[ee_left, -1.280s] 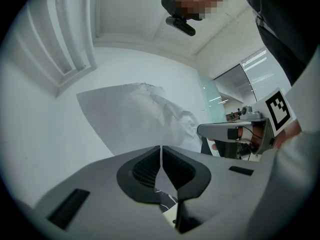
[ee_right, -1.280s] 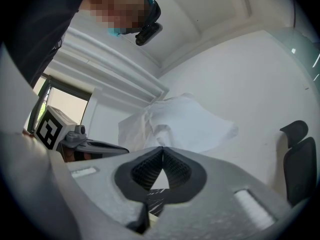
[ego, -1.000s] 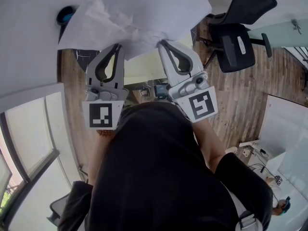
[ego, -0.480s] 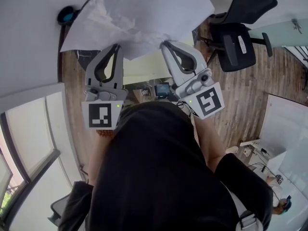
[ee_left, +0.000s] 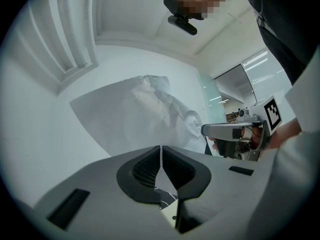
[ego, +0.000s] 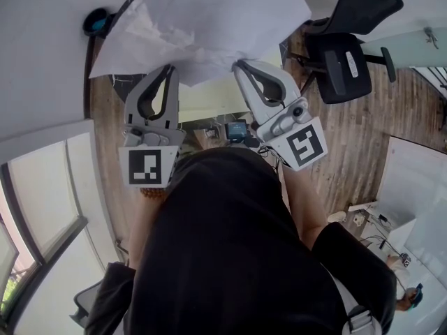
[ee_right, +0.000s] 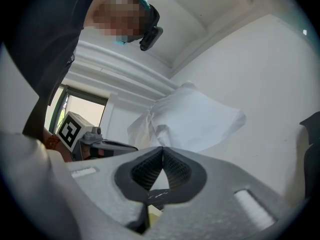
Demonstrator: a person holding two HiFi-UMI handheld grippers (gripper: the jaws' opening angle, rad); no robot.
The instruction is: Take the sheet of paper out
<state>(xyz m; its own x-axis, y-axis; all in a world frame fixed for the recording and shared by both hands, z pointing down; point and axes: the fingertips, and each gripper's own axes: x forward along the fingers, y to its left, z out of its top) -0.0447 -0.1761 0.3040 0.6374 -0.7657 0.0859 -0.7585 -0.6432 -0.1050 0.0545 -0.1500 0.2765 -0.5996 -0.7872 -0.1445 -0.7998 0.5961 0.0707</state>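
Paper (ego: 202, 26) between left fingers (ee_left: 142, 170), right fingers (ee_right: 144, 173)

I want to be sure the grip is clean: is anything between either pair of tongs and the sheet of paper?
Nothing visible stands in the way. The left tongs and the right tongs are each shut directly on an edge of the crumpled sheet of paper, with nothing else caught between them.

Wood plank floor (ego: 349, 138) under you. Black office chair (ego: 346, 54) at your right, on that floor. White wall (ego: 42, 61) at your left, window (ego: 42, 208) beside it, daylight in panes. Ceiling light strips (ee_left: 255, 59) overhead.
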